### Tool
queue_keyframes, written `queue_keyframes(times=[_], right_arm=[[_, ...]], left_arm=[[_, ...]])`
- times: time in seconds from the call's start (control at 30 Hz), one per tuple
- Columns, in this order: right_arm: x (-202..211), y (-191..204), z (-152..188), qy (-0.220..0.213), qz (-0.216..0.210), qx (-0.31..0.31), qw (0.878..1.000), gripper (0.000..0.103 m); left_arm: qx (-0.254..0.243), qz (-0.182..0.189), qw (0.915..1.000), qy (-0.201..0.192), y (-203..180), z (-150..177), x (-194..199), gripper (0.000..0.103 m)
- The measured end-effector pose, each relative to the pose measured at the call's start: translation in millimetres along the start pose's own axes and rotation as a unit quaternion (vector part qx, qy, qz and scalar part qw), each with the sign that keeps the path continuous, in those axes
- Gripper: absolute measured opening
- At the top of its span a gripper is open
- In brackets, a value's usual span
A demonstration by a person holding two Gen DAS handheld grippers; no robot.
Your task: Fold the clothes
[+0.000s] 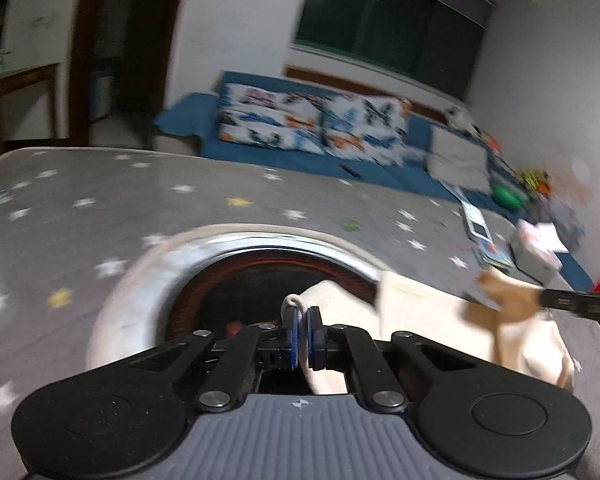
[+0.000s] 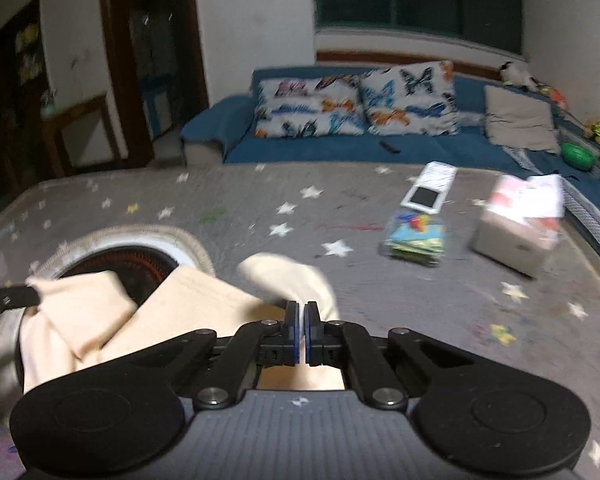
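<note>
A cream garment (image 1: pixel 420 312) hangs stretched between my two grippers above a grey star-patterned table cover (image 1: pixel 140 200). My left gripper (image 1: pixel 301 314) is shut on one edge of it, over a round opening in the table. My right gripper (image 2: pixel 301 312) is shut on another part of the same cream garment (image 2: pixel 204 304), which bunches and folds to its left. The right gripper's fingers (image 1: pixel 572 304) also show at the right of the left wrist view, and the left gripper's fingers (image 2: pixel 8 300) at the left of the right wrist view. Both views are motion-blurred.
A round heater-like opening (image 2: pixel 116 264) with a padded rim sits in the table. A tablet (image 2: pixel 428 196), a stack of colourful books (image 2: pixel 416 236) and a box (image 2: pixel 516 236) lie at the right. A blue sofa (image 2: pixel 340 148) with butterfly cushions stands behind.
</note>
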State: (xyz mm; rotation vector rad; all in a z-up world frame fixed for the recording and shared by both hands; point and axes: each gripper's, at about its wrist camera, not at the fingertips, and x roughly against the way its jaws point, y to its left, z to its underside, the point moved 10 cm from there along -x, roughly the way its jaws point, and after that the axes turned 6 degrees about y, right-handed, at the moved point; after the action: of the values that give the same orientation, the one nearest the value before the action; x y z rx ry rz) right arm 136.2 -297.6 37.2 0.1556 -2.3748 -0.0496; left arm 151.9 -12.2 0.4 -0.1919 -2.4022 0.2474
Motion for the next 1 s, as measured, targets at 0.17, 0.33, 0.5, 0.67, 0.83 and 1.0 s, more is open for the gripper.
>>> queue_keyframes(times=[0.17,0.33,0.5,0.67,0.83,1.0], right_arm=[[58,-36,15,-0.047,0.021,-0.039,0.998,0.002],[110,-80,46,-0.080,0.056,-0.084,0.992,0.002],[140,-122,92,-0.076,0.096,-0.133,0.984,0.002],[135,-160,141,-0.033,0.125,-0.186,0.974,0.002],[130,-181,164,-0.006,0.151,-0.202,0.968,0.003],[139,-171,147,-0.018,0.135,-0.170,0.976,0.006]], left_arm=[[0.049,-0.037,0.9977,-0.027,52,22,53,0.004],[0.090,-0.067,0.9934,-0.024,91,61,100,0.004],[0.091,-0.090,0.9918,-0.003,101,100,132,0.004],[0.092,-0.107,0.9898,0.023,107,119,140,0.005],[0.059,-0.104,0.9927,0.016,96,102,144,0.011],[0.036,-0.098,0.9945,-0.006,79,75,143,0.029]])
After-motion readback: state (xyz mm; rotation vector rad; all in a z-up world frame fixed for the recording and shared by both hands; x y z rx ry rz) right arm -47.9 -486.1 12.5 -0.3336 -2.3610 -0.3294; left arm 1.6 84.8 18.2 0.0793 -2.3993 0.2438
